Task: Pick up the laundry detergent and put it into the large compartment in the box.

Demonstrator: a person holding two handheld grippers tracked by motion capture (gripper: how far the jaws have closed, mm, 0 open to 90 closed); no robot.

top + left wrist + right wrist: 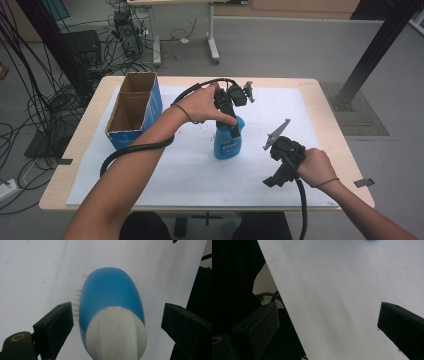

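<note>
Directly beneath the left gripper (115, 317), whose open jaws flank its white cap without touching, stands the upright blue bottle (228, 139) mid-table, while the right gripper (275, 177) hangs open nearby.

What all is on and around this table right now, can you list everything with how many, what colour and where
bottle: one, blue with a white cap, upright mid-table, between the left gripper's open jaws
cardboard box: one, brown inside, blue outside, open top, left side of the table
paper sheet: one, white, covering most of the tabletop
table: one, light wood
second table: one, white legs, on the floor beyond
cables: many, black, on the floor at left
left gripper: one, black, open around the bottle top
right gripper: one, black, open, nothing between its jaws, near the table's right front
</note>
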